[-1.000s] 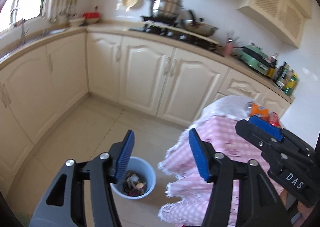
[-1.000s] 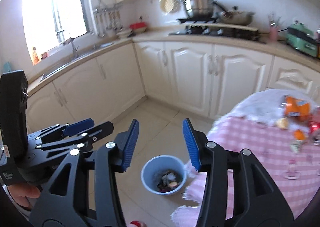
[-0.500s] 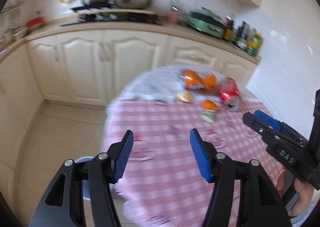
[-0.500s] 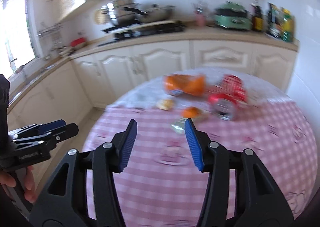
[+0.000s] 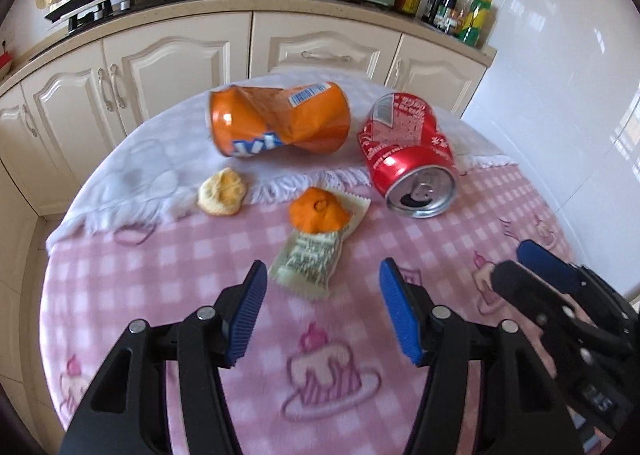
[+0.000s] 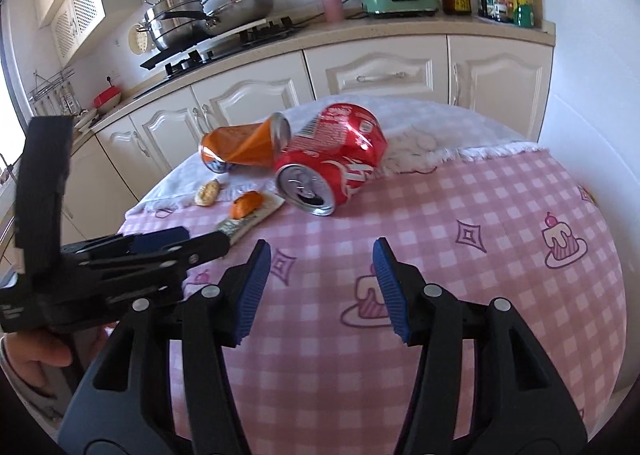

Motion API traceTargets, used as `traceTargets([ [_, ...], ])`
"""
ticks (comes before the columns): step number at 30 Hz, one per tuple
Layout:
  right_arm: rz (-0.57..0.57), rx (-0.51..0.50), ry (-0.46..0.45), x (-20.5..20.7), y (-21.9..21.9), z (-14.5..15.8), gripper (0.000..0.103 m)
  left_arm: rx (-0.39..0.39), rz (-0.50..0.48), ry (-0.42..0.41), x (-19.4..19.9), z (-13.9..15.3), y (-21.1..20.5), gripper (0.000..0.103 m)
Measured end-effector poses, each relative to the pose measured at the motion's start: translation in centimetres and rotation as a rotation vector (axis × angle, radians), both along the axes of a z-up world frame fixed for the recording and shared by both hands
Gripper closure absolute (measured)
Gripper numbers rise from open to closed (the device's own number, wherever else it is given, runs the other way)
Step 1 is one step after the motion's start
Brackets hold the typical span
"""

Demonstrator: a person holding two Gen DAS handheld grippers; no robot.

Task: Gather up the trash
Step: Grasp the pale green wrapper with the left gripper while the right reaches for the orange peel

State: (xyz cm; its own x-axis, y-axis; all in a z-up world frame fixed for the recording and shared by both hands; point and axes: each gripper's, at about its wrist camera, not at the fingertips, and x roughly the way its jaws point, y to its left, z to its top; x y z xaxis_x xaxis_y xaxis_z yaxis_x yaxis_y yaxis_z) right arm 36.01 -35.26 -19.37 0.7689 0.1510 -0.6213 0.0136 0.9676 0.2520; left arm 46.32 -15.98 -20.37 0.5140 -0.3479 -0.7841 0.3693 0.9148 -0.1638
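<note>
The work surface is a round table (image 5: 168,283) under a pink checked cloth, with cream kitchen cabinets (image 5: 176,67) and a loaded worktop behind it. On the far half of the table you have five pieces of trash: a crushed orange can (image 5: 280,119) lying on its side, a dented red can (image 5: 408,155) beside it with its open top facing you, a pale food scrap (image 5: 222,192), an orange peel (image 5: 318,211), and a crumpled wrapper (image 5: 312,255) that the peel rests on.

Your left gripper (image 5: 320,307) hangs above the cloth with its jaws about half open; they grip nothing, and the wrapper's near end lies just ahead of the gap (not touched). Your right gripper (image 6: 320,287) hovers over bare cloth short of the red can (image 6: 332,163); its jaws are opening, roughly halfway apart, with nothing between them.
</note>
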Motion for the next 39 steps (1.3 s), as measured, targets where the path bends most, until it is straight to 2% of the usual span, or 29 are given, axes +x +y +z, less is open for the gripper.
traceTargets([
  [3,0.005,0.006,0.003,0.4,-0.2,-0.1,0.048,0.046,-0.018,0.001,0.9,-0.9,-1.0,0.046],
  [5,0.008,0.008,0.004,0.6,-0.2,-0.1,0.046,0.100,-0.016,-0.027,1.0,-1.1,-1.3,0.071],
  [9,0.019,0.004,0.007,0.9,0.5,-0.1,0.046,0.053,-0.044,-0.009,0.7,-0.7,0.2,0.076],
  [11,0.030,0.005,0.010,1.1,1.1,0.0,0.046,0.037,-0.078,-0.017,0.0,-0.3,0.8,0.095],
  [16,0.075,0.003,0.020,1.7,3.5,0.4,0.046,0.036,-0.083,-0.010,-2.4,0.0,3.7,0.095],
  [27,0.216,-0.071,0.078,6.6,11.6,-0.8,0.046,-0.017,0.076,-0.007,-5.5,0.5,14.1,0.095],
  [33,0.221,-0.123,0.118,9.5,13.7,-1.7,0.047,-0.048,0.156,-0.027,-5.2,0.9,17.5,0.096],
  [35,0.205,-0.156,0.136,10.3,14.1,-2.0,0.066,-0.057,0.169,-0.033,-4.9,1.1,17.4,0.096],
  [39,0.201,-0.195,0.131,10.0,14.3,-2.0,0.068,-0.078,0.178,-0.039,-4.6,1.4,17.4,0.096],
])
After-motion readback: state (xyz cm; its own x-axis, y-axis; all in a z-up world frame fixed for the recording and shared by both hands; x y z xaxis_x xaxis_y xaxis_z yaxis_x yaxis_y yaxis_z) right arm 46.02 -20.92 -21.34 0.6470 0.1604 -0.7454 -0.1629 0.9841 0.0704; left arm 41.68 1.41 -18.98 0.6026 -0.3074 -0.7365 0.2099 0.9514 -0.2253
